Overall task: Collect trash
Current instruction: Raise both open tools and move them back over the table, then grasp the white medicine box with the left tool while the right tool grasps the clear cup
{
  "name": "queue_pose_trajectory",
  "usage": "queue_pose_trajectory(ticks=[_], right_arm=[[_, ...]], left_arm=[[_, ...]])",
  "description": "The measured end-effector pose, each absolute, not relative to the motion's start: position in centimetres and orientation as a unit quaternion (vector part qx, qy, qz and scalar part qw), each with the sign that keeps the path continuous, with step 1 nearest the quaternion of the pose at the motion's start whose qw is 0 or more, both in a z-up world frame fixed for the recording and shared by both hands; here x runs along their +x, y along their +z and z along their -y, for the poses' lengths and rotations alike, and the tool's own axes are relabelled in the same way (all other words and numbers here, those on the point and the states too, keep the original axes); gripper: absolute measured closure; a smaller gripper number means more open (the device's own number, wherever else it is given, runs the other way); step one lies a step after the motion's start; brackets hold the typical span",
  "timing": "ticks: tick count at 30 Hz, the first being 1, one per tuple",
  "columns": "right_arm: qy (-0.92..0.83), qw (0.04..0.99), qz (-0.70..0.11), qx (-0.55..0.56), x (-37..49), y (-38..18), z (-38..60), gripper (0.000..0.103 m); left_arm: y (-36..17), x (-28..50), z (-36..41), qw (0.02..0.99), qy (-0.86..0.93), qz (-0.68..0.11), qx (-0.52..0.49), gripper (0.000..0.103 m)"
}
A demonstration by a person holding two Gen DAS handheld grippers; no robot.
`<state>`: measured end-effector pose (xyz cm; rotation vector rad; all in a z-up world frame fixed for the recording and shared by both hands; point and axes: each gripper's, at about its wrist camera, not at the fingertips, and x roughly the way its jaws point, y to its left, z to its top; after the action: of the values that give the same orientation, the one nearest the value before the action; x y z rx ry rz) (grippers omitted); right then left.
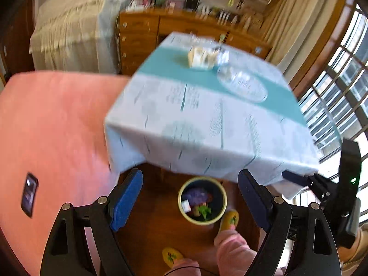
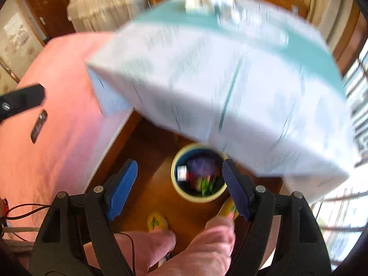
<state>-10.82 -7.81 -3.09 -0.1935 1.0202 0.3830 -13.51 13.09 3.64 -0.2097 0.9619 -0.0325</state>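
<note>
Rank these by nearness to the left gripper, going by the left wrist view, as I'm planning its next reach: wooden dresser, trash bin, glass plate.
1. trash bin, on the floor between the left gripper fingers.
2. glass plate, on the table beyond.
3. wooden dresser, behind the table.

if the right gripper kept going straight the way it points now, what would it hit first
Most likely the round cream-rimmed trash bin on the wooden floor, already holding wrappers. The open right gripper frames it between its blue pads, nothing in between, though blur leaves depth unclear.

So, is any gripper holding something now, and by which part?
Nothing is held. The left gripper and the right gripper are both open and empty above the round yellow-rimmed trash bin.
</note>
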Motion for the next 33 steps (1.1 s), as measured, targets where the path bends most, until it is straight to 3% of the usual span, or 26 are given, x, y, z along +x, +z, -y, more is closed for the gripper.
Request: queue_pose_trajectory(ticks=[9,16,18,27,33], right_arm=[[0.165,0.906,-0.375,-0.111,-8.9,8.2,7.2,0.029],[0.172,0.909,-0.367,-0.097,-2.9,11.1,9.7,0.029],[0.185,0.903,-0.377,-0.088,0.0,11.0,10.7,0.029],[0.254,0.869,-0.411,-0.102,14.2,6.5,14.7,0.034],[0.316,0.820,-0.459,-0.131,25.1,1.7,15.8,0.034]], left_arm=[[11.2,-10.7,-12.0,0.904,-0.023,-0.421,-0.066,0.017],[13.6,-4.8,-10.5,0.902,-0.010,-0.428,-0.065,0.018],[13.6,-2.2,-9.4,0.899,-0.005,-0.434,-0.060,0.026],[10.2,12.1,-4.1,0.870,0.023,-0.489,-0.066,0.040],[6.8,18.7,-2.0,0.854,0.037,-0.511,-0.089,0.042]])
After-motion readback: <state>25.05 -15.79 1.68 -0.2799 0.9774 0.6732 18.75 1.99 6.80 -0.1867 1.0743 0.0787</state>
